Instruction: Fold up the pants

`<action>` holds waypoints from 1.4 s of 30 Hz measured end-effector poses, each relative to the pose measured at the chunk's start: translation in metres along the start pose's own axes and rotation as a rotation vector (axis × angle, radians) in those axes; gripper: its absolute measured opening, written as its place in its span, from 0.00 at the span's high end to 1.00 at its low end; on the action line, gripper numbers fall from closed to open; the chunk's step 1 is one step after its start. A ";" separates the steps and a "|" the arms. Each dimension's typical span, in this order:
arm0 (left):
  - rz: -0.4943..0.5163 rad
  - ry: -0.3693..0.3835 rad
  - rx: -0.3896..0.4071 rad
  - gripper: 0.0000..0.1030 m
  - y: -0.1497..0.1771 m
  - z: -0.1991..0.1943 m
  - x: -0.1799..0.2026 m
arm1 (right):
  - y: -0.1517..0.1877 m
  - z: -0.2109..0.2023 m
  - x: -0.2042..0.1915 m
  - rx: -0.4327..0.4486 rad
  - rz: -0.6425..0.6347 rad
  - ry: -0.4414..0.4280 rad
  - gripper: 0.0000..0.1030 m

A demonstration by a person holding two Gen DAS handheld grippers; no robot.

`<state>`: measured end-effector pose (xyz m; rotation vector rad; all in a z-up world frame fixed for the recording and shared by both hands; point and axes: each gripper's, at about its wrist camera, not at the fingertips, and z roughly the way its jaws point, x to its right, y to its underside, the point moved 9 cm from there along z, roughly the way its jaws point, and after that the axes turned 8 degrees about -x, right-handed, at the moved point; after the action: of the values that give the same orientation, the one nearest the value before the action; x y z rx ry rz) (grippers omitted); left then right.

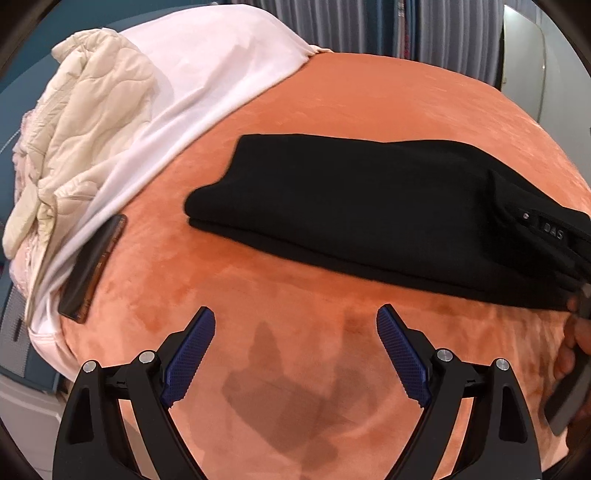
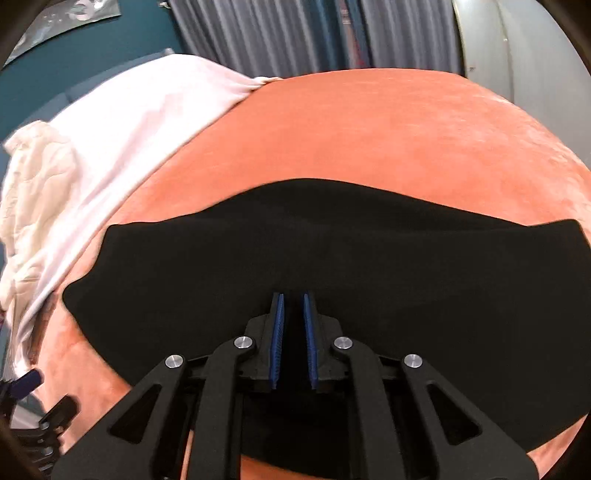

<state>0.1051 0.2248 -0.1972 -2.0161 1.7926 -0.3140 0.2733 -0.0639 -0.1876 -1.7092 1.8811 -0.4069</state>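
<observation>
The black pants lie folded in layers on an orange bed cover. My left gripper is open and empty, hovering over bare cover just in front of the pants. In the right wrist view the pants fill the middle. My right gripper has its blue pads nearly together with black pants fabric between them at the near edge. The right gripper's side shows at the far right of the left wrist view.
A white sheet and a cream quilted garment lie at the left. A dark phone rests at the sheet's edge. Grey curtains hang behind the bed. The left gripper's edge shows at the lower left of the right wrist view.
</observation>
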 end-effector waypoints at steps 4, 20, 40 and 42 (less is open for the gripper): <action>-0.014 0.007 -0.009 0.16 -0.001 0.002 -0.003 | 0.010 0.026 -0.017 -0.029 -0.103 0.088 0.89; -0.068 -0.039 -0.032 0.16 -0.010 0.019 -0.038 | 0.015 -0.038 -0.018 0.103 -0.094 0.081 0.87; -0.482 0.261 -0.132 0.73 -0.100 0.107 -0.079 | 0.056 -0.031 0.066 0.104 0.085 0.111 0.84; -0.460 0.261 -0.114 0.85 -0.107 0.101 -0.072 | 0.057 -0.030 0.071 0.108 0.102 0.081 0.83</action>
<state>0.2344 0.3200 -0.2308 -2.5620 1.4899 -0.6501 0.2072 -0.1296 -0.2102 -1.5399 1.9570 -0.5340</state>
